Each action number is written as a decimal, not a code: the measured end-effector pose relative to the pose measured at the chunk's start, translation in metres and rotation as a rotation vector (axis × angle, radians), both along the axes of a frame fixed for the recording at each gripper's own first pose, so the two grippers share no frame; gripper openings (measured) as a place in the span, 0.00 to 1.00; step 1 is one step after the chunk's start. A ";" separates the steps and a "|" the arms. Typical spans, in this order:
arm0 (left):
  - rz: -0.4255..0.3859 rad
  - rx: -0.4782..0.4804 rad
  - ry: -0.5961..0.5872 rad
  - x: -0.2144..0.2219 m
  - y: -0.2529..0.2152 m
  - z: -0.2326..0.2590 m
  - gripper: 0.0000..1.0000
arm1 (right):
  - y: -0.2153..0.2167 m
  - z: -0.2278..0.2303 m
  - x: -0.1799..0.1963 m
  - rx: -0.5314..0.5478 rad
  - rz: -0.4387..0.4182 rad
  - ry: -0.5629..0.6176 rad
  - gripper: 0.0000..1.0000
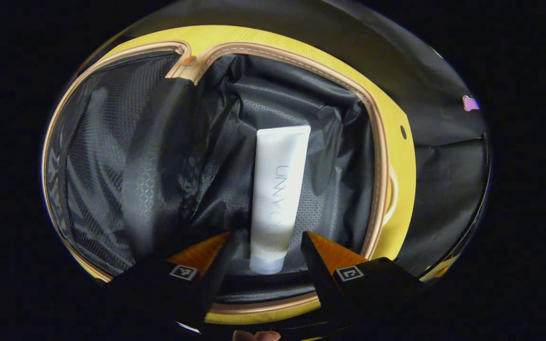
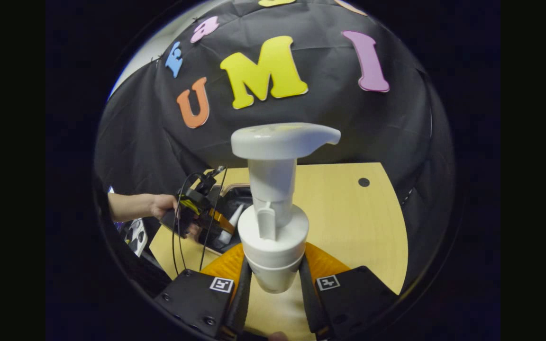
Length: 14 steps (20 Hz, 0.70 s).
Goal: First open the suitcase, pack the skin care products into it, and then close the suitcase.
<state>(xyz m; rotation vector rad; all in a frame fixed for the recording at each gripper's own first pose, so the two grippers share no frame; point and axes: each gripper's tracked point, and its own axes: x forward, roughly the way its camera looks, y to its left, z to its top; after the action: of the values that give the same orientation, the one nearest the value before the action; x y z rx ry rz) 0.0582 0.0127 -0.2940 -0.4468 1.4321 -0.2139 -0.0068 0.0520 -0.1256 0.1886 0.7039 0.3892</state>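
Note:
The suitcase lies open on the table, its black lining ringed by a tan rim. A white tube lies flat in its right half, cap end toward me. My left gripper is open, one finger on each side of the cap end with a gap to the tube. In the right gripper view a white pump bottle stands upright, and my right gripper is shut on its lower body above the wooden table. Farther off at the left, a hand holds the left gripper over the suitcase.
The left half of the suitcase has a mesh pocket, and a fold of lining divides the halves. The wooden table borders the case, with a small round hole in it. Black cloth wall stands behind.

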 end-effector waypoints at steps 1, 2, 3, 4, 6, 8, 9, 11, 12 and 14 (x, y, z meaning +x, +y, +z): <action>0.019 -0.008 -0.032 0.000 0.004 0.013 0.93 | 0.009 0.001 0.003 -0.010 0.030 -0.004 0.46; 0.042 -0.021 -0.075 -0.001 0.005 0.025 0.93 | 0.018 0.002 0.007 -0.017 0.056 -0.008 0.46; 0.065 -0.024 -0.125 0.000 0.011 0.036 0.93 | 0.029 0.003 0.012 -0.021 0.079 -0.010 0.46; 0.089 -0.020 -0.187 -0.001 0.018 0.049 0.93 | 0.041 0.003 0.020 -0.016 0.098 -0.006 0.43; 0.137 0.052 -0.325 -0.005 0.033 0.075 0.94 | 0.069 -0.007 0.032 0.008 0.138 0.032 0.46; 0.154 0.108 -0.457 -0.008 0.038 0.094 0.95 | 0.098 -0.025 0.042 0.016 0.188 0.109 0.46; 0.169 0.131 -0.512 -0.014 0.040 0.102 0.96 | 0.114 -0.035 0.047 0.013 0.210 0.150 0.46; 0.201 0.165 -0.586 -0.030 0.041 0.107 0.98 | 0.147 -0.052 0.054 0.019 0.251 0.232 0.46; 0.212 0.168 -0.606 -0.040 0.039 0.107 0.98 | 0.163 -0.063 0.059 0.020 0.270 0.283 0.46; 0.244 0.153 -0.620 -0.066 0.042 0.109 0.98 | 0.183 -0.100 0.067 -0.004 0.259 0.422 0.46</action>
<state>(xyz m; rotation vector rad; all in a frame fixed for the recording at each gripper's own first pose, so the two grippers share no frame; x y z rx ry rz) -0.0075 0.0552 -0.1854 -0.3809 0.7723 -0.0361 0.0597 0.2354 -0.2259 0.1774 1.1507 0.6042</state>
